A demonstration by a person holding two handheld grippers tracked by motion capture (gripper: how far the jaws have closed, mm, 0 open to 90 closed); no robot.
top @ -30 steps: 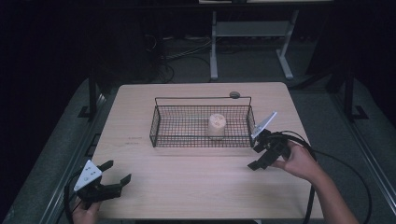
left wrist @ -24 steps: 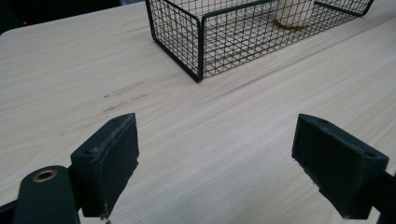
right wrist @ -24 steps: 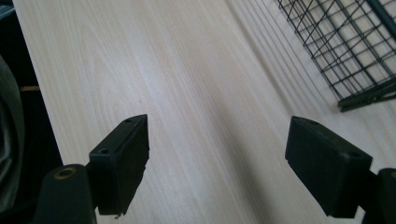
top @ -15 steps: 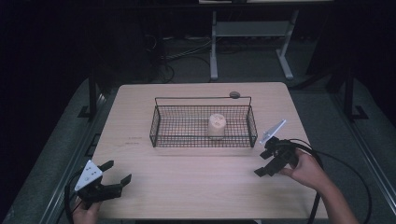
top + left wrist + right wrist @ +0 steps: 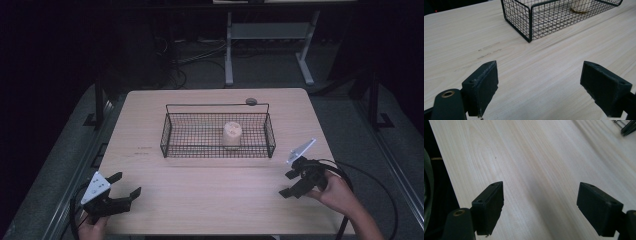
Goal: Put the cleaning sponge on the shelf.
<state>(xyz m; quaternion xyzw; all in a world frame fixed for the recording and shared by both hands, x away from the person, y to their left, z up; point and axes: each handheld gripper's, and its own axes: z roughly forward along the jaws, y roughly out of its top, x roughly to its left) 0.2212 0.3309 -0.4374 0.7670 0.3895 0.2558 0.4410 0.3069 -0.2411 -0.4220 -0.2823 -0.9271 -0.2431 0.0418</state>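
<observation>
A pale wooden tabletop (image 5: 215, 195) carries a black wire basket (image 5: 218, 131) set near its middle, toward twelve o'clock. Inside the basket, right of its centre, a small cream-coloured cylinder (image 5: 232, 135) stands upright on the mesh floor, apart from the walls. In the left gripper view the same cylinder (image 5: 580, 6) shows at the top edge, behind the mesh.

The left claw (image 5: 120, 192) rests at the seven o'clock corner of the tabletop, jaws spread wide with nothing between them. From it, the cylinder lies toward one o'clock, well apart, with the basket's near-left corner in between.

The right claw (image 5: 291, 183) sits at about four o'clock, also spread wide and empty; in the right gripper view its jaws frame bare wood. From this claw the cylinder lies toward eleven o'clock, across the basket's near-right corner.

The right claw looks the nearer of the two, since the cylinder stands in the basket's right half. The basket's long axis runs nine to three o'clock, so either claw would likely have to rise over the near wall and come down from above.
</observation>
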